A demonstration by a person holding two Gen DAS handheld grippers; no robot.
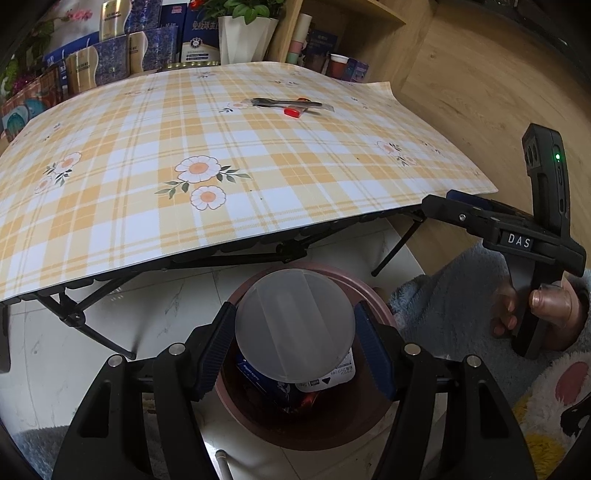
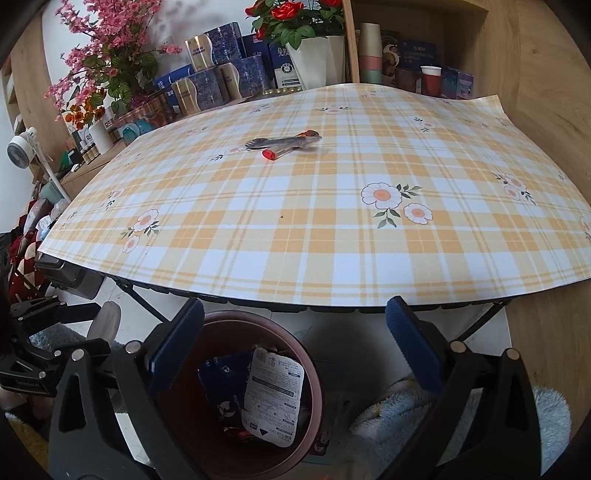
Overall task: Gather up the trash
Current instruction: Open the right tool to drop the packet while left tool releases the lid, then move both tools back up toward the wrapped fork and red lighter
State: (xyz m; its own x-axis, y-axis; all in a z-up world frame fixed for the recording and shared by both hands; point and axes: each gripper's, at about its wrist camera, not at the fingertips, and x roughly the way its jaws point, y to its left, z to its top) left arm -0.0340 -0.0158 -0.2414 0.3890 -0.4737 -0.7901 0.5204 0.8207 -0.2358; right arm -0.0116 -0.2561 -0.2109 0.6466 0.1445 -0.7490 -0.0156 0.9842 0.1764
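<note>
1. My left gripper (image 1: 295, 347) pinches a translucent plastic lid (image 1: 294, 325) right above the brown bin (image 1: 373, 413).
2. That bin holds a blue packet (image 2: 221, 398) and white labelled wrapper (image 2: 273, 395).
3. My right gripper (image 2: 295, 350) is spread, empty.

a lived-in room of a home is shown. a low folding table (image 2: 110, 275) is covered by a yellow plaid cloth (image 2: 332, 229) printed with daisies. behind it, wooden shelves (image 2: 480, 44) are crowded with blue gift boxes (image 2: 218, 66), stacked paper cups (image 2: 369, 48) and potted flowers (image 2: 299, 22). pink artificial blossoms (image 2: 99, 48) and a small white fan (image 2: 20, 146) are seen to one side. pale marble-look floor tiles (image 1: 74, 332) and a fluffy rug (image 1: 443, 306) are seen below the table.
</note>
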